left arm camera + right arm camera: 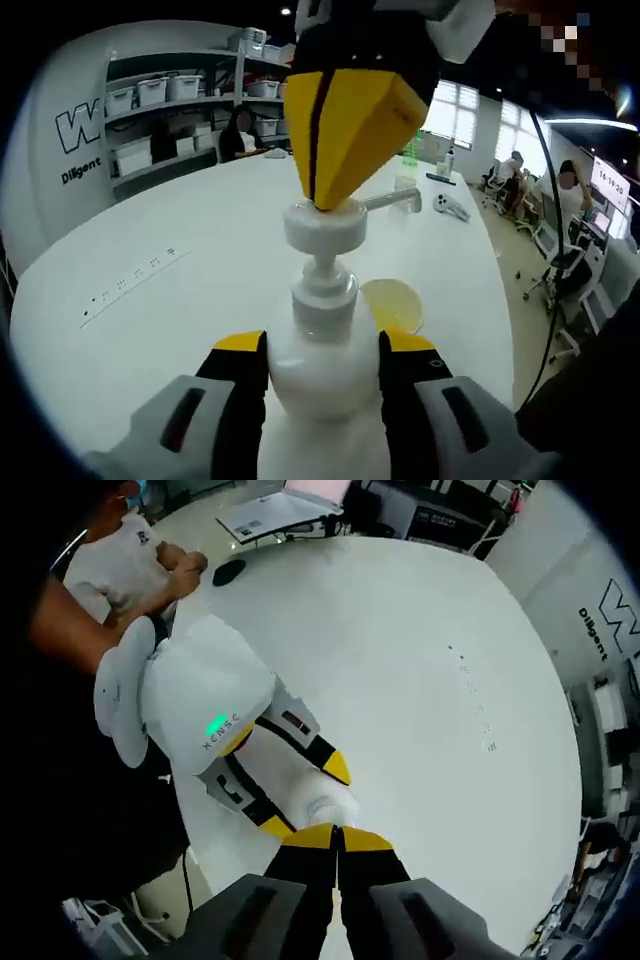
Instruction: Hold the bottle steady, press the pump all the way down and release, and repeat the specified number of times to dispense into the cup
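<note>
1. Pictured in the left gripper view: white pump bottle upright on the round white worktop, clamped at the shoulder between the yellow-tipped jaws of the left claw, closed on both sides of the body.
2. Above it, the right claw, jaws pressed together into one yellow wedge, tip resting on the flat top of the pump head; holding nothing, used as a pusher.
3. Pump stem visibly exposed between head and collar, so plunger judged up or nearly so: start of a press, or top of a release.
4. Spout pointing right and away; shallow yellowish cup on the worktop just beyond and right of the bottle, roughly under the spout's line. Contents of the cup impossible to tell.
5. Right gripper view: closed right claw bearing down onto the bottle, left claw wrapped around it from the left.
6. Step in hand: pressing. Next move calling for a straight downward push to full travel, firm hold below to prevent tipping, then a lift to let the head rise.
7. Number of presses done so far: unknown.
</note>
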